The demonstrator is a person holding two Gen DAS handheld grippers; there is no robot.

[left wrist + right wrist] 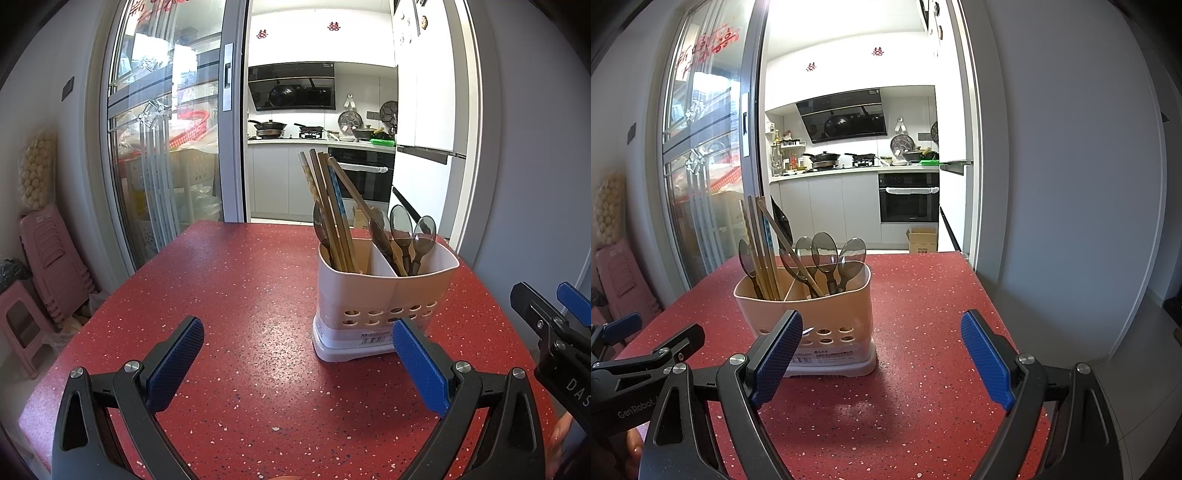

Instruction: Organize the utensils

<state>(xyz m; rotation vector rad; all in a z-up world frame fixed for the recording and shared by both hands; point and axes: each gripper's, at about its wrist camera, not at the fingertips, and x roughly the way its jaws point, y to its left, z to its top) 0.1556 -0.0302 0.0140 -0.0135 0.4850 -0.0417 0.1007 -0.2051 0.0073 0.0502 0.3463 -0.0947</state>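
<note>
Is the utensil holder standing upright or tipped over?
Upright. The utensil holder sits flat on the red table, open top up, with chopsticks and spoons sticking up from it.

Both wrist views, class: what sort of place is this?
Most likely a home dining area beside a kitchen: a red table bearing a utensil holder, a hob with pans, and a built-in oven.
</note>
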